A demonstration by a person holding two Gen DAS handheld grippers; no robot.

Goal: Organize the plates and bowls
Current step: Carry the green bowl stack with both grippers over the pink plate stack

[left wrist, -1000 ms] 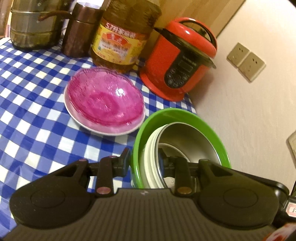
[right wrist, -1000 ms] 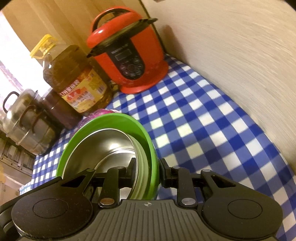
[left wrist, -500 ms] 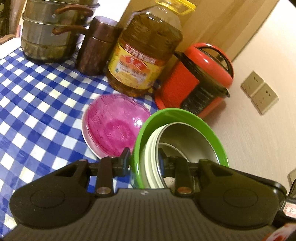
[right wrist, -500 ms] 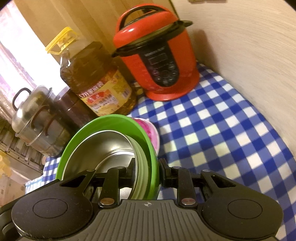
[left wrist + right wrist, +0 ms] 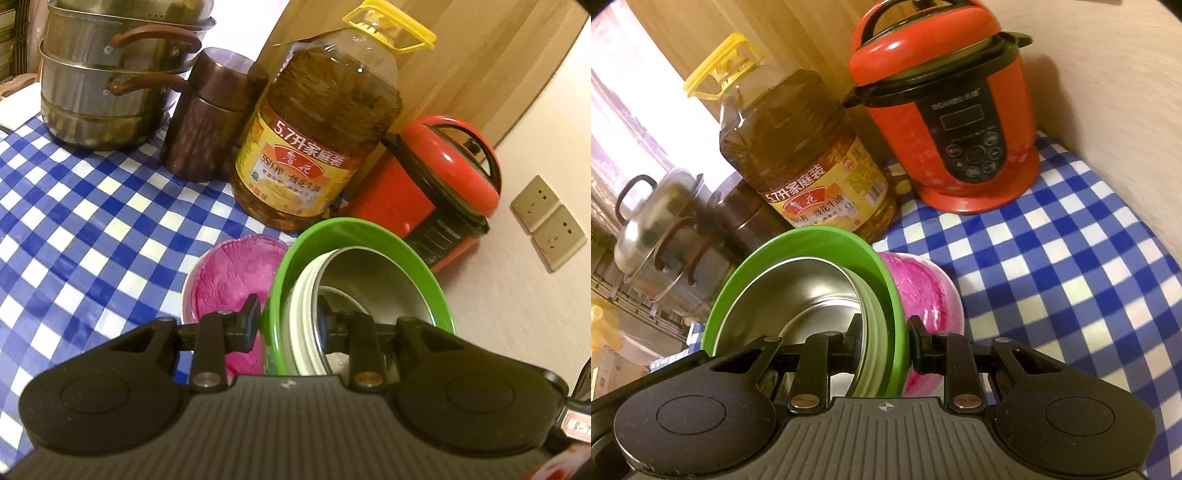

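- The left gripper (image 5: 287, 320) is clamped on one side of the rim of a green bowl (image 5: 417, 266): one finger lies outside the green wall and the other inside, against the bowls nested in it.
- The right gripper (image 5: 882, 338) pinches the opposite side of the same green bowl (image 5: 798, 240) in the same manner, one finger inside and one outside.
- Inside the green bowl sit a pale bowl (image 5: 301, 314) and, within that, a steel bowl (image 5: 373, 277) (its polished inside shows best in the right wrist view, (image 5: 809, 291)).
- The stack is tilted, and it seems to hang clear of the blue checked tablecloth (image 5: 74, 229), though its underside is hidden.
- Just beside the green bowl, partly behind its wall, a pink bowl (image 5: 236, 273) rests in a white dish (image 5: 956, 299) on the cloth.
- Beyond the green bowl stands a big bottle of cooking oil (image 5: 317, 147) with a yellow handle.
- A red pressure cooker (image 5: 953, 110) stands next to the bottle, beyond the green bowl and close to the wall.
- On the bottle's other side, farther from the green bowl, are a copper-brown canister (image 5: 210, 118) and a stacked steel steamer pot (image 5: 107, 74).
- Two wall sockets (image 5: 546, 221) sit on the wall past the cooker.
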